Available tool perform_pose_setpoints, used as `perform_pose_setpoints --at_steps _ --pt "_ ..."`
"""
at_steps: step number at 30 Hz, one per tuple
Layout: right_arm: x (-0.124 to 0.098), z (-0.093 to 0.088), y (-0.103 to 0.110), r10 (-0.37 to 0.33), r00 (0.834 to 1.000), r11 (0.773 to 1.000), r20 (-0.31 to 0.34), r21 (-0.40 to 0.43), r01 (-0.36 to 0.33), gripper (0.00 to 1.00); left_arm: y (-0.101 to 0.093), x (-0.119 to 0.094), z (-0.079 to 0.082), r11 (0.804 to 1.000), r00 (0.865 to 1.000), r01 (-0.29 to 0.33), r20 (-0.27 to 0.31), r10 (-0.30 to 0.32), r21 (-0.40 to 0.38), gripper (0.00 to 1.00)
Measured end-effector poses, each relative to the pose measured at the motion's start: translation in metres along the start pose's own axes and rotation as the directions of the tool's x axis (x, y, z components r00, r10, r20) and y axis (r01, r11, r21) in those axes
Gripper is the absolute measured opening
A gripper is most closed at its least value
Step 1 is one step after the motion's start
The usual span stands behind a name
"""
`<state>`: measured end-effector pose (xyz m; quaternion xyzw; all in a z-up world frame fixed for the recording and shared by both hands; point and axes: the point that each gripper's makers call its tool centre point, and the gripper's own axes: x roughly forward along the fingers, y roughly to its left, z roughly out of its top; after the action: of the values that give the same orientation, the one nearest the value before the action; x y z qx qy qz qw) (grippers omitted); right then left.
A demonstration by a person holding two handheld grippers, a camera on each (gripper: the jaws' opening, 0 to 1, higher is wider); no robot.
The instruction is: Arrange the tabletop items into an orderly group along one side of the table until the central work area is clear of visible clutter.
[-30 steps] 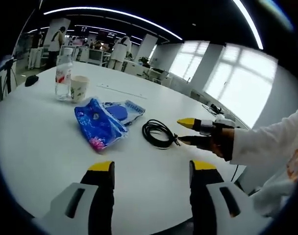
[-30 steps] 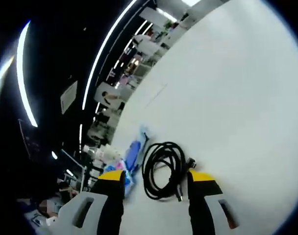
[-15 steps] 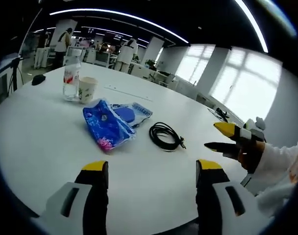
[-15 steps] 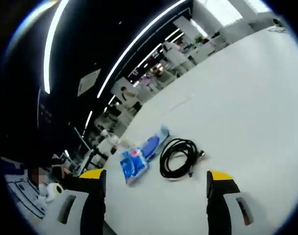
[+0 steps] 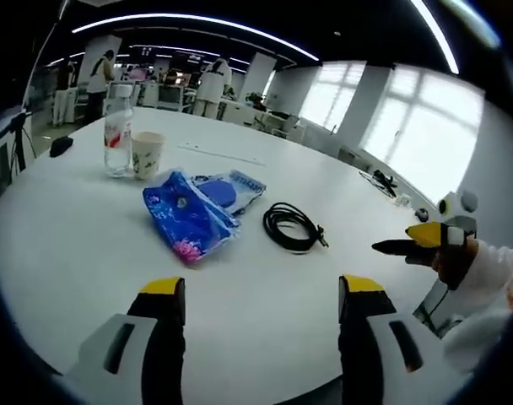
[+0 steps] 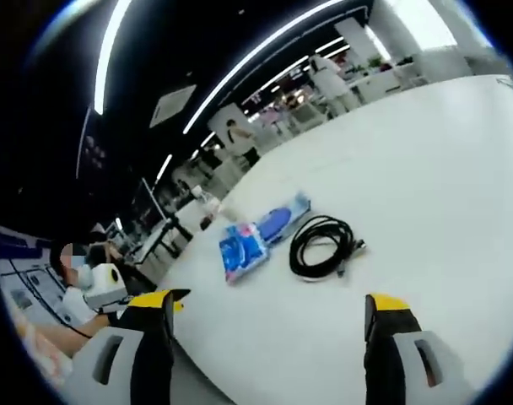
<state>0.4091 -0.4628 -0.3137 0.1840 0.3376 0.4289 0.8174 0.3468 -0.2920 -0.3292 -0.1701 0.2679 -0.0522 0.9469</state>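
On the round white table (image 5: 88, 278) lies a crumpled blue flowered packet (image 5: 186, 224) with a flat blue pouch (image 5: 229, 187) behind it. A coiled black cable (image 5: 292, 226) sits just right of them. Farther back left stand a clear water bottle (image 5: 116, 131) and a paper cup (image 5: 147, 154). My left gripper (image 5: 262, 291) hangs open over the near table edge, well short of the packet. My right gripper (image 5: 396, 239), held in a hand, hovers right of the cable and apart from it. In the right gripper view its jaws (image 6: 269, 308) stand wide open, with the cable (image 6: 324, 245) and packet (image 6: 242, 249) ahead.
A black mouse (image 5: 61, 145) lies at the far left rim. Small dark items (image 5: 381, 179) sit at the table's far right edge. A thin sheet (image 5: 218, 153) lies flat behind the cup. People and desks fill the background hall.
My right gripper has drawn back from the cable toward the table's right edge and stays open. The left view shifted slightly; the items lie where they were.
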Motion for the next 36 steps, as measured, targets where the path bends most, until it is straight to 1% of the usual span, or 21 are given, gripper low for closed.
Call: perform_pose_setpoints --at_steps 7,12,14,17,20,27,29,31,32,33,36 --pt "-0.002 -0.001 0.001 -0.001 1.000 1.000 -0.003 0.027 0.001 0.93 0.003 0.005 0.005 1.000 1.000 0.002 -0.011 -0.001 0.008 0.74" --pt "-0.004 0.001 -0.001 -0.008 1.000 1.000 0.001 0.028 0.008 0.92 0.003 0.002 0.016 1.000 1.000 0.002 -0.006 -0.002 0.020 0.74" --pt "-0.004 0.001 -0.001 -0.012 1.000 1.000 -0.002 0.029 0.012 0.91 0.007 0.003 0.019 1.000 1.000 0.000 -0.002 0.000 0.024 0.74" --pt "-0.003 -0.002 -0.001 -0.017 1.000 0.999 -0.016 0.032 0.017 0.90 0.014 0.003 0.019 1.000 1.000 -0.002 -0.006 0.003 0.031 0.74" --pt "-0.004 -0.004 0.000 -0.016 1.000 0.999 -0.023 0.040 0.017 0.87 0.014 0.003 0.019 0.999 1.000 -0.006 -0.011 0.007 0.042 0.74" --pt "-0.002 -0.006 -0.002 -0.021 0.999 0.999 -0.039 0.047 0.023 0.86 0.029 0.003 0.026 0.998 1.000 -0.017 -0.019 0.019 0.064 0.73" --pt "-0.002 -0.007 -0.002 -0.021 0.999 0.998 -0.040 0.056 0.023 0.85 0.029 0.003 0.027 0.997 1.000 -0.020 -0.019 0.022 0.068 0.73" --pt "-0.001 -0.009 -0.001 -0.021 0.999 0.997 -0.048 0.071 0.025 0.84 0.035 0.004 0.029 0.997 0.999 -0.023 -0.022 0.025 0.080 0.73" --pt "0.001 -0.011 -0.001 -0.022 0.998 0.997 -0.066 0.071 0.026 0.82 0.037 0.004 0.030 0.996 0.999 -0.025 -0.025 0.027 0.086 0.73" --pt "0.001 -0.012 0.000 -0.023 0.997 0.998 -0.071 0.064 0.028 0.81 0.040 0.005 0.031 0.995 0.999 -0.027 -0.030 0.030 0.093 0.73" --pt "0.002 -0.015 0.002 -0.021 0.996 0.998 -0.086 0.059 0.026 0.83 0.046 0.006 0.036 0.994 0.999 -0.038 -0.025 0.041 0.106 0.72"
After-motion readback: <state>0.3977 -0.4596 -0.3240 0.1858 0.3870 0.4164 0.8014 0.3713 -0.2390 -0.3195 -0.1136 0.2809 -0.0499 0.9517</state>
